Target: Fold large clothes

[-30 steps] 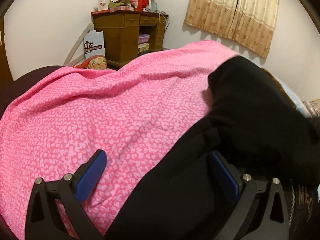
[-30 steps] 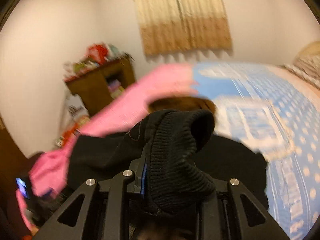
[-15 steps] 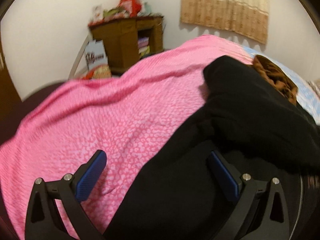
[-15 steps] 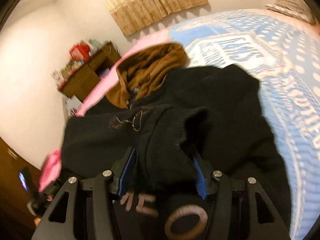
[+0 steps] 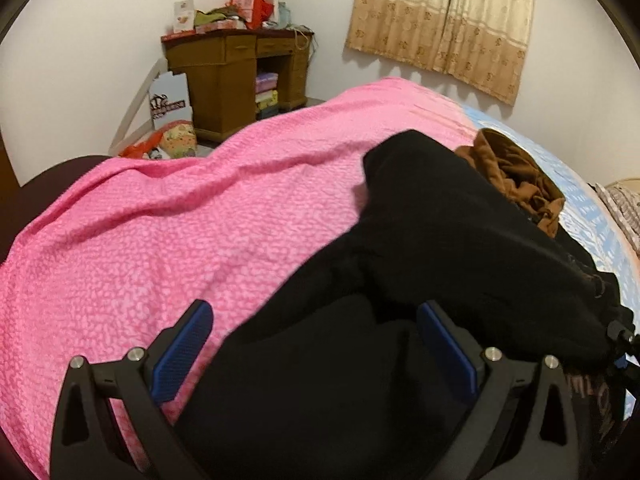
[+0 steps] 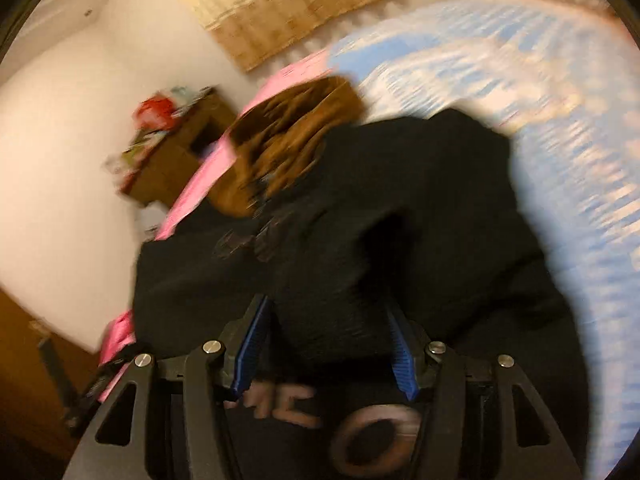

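A large black garment (image 5: 420, 264) lies on the bed, partly over a pink blanket (image 5: 180, 232). My left gripper (image 5: 316, 344) is open just above the garment's near edge, with the left fingertip over the pink blanket and nothing held. In the blurred right wrist view the black garment (image 6: 400, 220) with pale lettering lies spread below my right gripper (image 6: 326, 340), which is open with a ribbed sleeve end lying loose between the jaws.
A brown garment (image 5: 516, 176) lies bunched beyond the black one, also in the right wrist view (image 6: 288, 136). A blue patterned sheet (image 6: 560, 128) covers the bed's right side. A cluttered wooden desk (image 5: 236, 68) and a curtain (image 5: 444, 20) stand at the far wall.
My right gripper opened and let go of the black ribbed sleeve end, which dropped onto the garment. The right view swung down and left. My left gripper stayed open and shifted slightly.
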The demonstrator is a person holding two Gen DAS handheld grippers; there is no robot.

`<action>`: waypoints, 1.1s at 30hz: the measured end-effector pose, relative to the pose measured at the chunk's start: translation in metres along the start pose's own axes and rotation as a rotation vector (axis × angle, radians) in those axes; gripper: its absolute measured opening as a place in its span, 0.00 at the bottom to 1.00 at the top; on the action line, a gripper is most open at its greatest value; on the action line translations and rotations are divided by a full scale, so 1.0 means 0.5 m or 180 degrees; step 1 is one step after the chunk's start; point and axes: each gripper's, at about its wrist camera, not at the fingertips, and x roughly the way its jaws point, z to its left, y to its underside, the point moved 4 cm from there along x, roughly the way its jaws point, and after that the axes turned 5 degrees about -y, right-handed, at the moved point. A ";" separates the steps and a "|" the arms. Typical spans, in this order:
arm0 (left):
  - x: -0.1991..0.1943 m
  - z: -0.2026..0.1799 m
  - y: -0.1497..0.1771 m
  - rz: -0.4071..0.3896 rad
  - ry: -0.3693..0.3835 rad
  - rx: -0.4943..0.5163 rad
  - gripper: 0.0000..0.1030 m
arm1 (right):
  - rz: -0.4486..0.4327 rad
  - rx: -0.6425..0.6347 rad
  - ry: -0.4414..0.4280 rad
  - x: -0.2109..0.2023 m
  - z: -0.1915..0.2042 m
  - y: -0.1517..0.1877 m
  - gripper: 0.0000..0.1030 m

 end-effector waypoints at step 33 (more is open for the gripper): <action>0.037 -0.162 -0.172 -0.0435 -0.0375 0.0320 1.00 | -0.0266 -0.1018 0.0465 -0.121 0.118 0.034 0.35</action>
